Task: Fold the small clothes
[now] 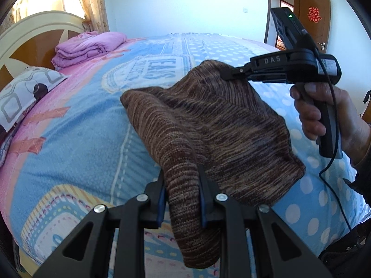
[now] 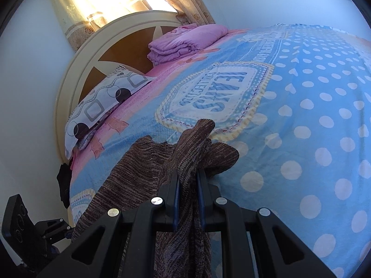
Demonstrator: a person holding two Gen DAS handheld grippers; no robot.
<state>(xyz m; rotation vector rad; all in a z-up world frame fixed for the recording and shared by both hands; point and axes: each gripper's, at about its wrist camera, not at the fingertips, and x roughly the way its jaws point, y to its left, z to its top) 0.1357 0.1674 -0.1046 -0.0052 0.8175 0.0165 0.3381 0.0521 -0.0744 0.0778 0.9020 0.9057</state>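
Observation:
A brown striped knit garment (image 1: 208, 125) hangs above the bed, held by both grippers. My left gripper (image 1: 182, 185) is shut on its near edge, with cloth drooping below the fingers. My right gripper (image 1: 231, 73) comes in from the right and is shut on the garment's far top corner. In the right wrist view the right gripper (image 2: 187, 180) pinches a bunched fold of the same garment (image 2: 143, 173), which trails down to the left. The left gripper's body (image 2: 34, 231) shows at the bottom left there.
The bed has a blue, pink and polka-dot blanket (image 1: 81, 120). A folded purple quilt (image 1: 88, 46) and a patterned pillow (image 1: 23, 92) lie by the cream headboard (image 2: 76, 74). Curtains (image 2: 104, 2) hang behind. A wooden door (image 1: 313, 20) stands at the far right.

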